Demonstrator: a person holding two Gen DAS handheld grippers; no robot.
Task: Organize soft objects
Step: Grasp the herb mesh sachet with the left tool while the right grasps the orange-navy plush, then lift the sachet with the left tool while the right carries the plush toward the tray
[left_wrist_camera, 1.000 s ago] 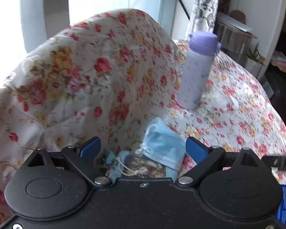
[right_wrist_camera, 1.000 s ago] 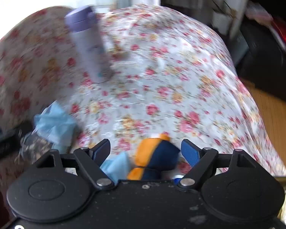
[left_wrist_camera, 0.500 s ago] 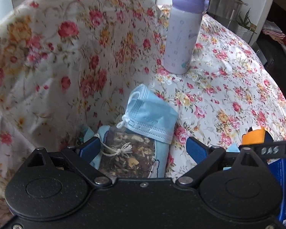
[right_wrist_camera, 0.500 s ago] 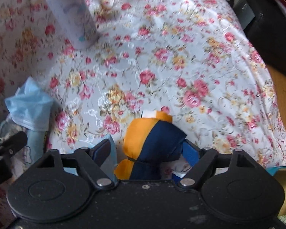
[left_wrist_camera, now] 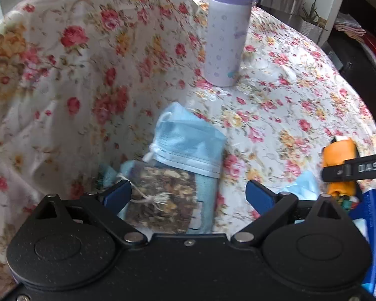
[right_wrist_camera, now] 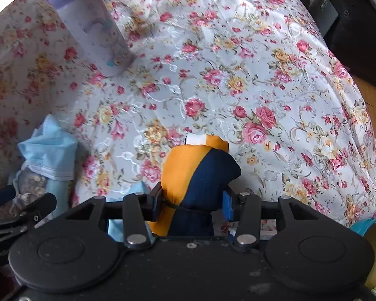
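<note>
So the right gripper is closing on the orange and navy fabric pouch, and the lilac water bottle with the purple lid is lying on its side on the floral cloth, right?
Not quite. The lilac water bottle with the purple lid stands upright on the floral cloth, as the left wrist view shows. The rest holds: the right gripper is closing on the orange and navy fabric pouch, already pinched between its jaws.

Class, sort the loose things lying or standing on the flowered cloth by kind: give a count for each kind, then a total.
Face masks: 2
Mesh sachets of dried bits: 1
Orange and navy cloth pouches: 1
Lilac bottles: 1
Total: 5
</note>
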